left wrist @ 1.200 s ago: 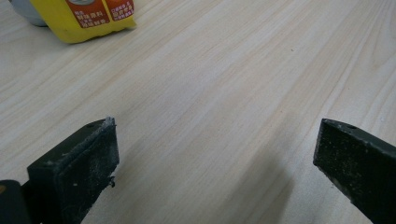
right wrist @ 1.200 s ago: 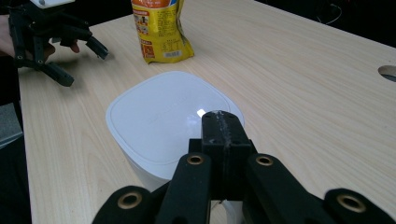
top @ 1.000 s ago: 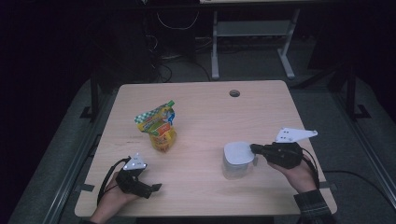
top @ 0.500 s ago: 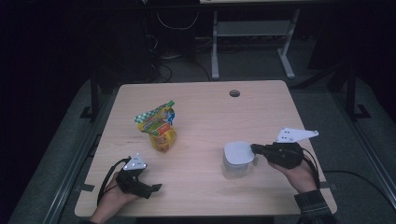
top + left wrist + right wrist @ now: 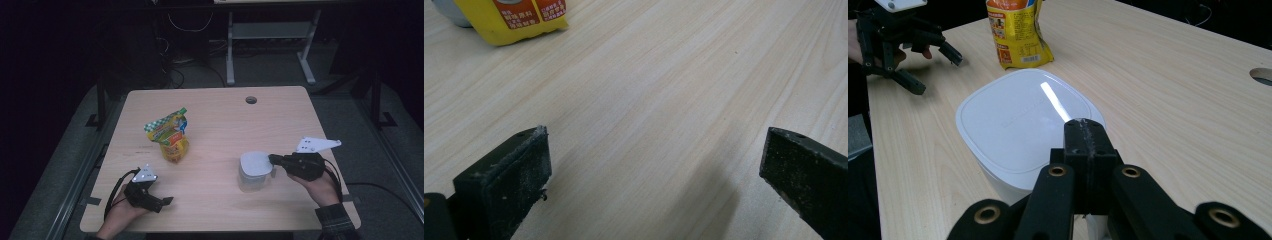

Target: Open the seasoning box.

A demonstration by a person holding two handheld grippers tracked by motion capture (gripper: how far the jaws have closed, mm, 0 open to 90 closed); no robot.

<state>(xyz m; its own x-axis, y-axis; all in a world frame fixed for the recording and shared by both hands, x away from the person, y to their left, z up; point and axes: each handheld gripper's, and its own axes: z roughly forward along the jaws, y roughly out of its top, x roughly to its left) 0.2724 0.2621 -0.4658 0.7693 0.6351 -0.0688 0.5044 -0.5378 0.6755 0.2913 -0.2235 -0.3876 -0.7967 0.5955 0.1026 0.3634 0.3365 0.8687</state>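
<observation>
Right gripper (image 5: 1083, 131) has its jaws pressed together, tip resting at the near rim of the white lidded plastic container (image 5: 1020, 125), which stands right of centre on the pale wooden worktop (image 5: 220, 120). Left gripper (image 5: 165, 201), jaws apart and empty, waits near the front edge, the yellow snack pouch (image 5: 171, 137) beyond it. The lid looks like the work in hand; next probably comes steadying the container and working at its edge.
</observation>
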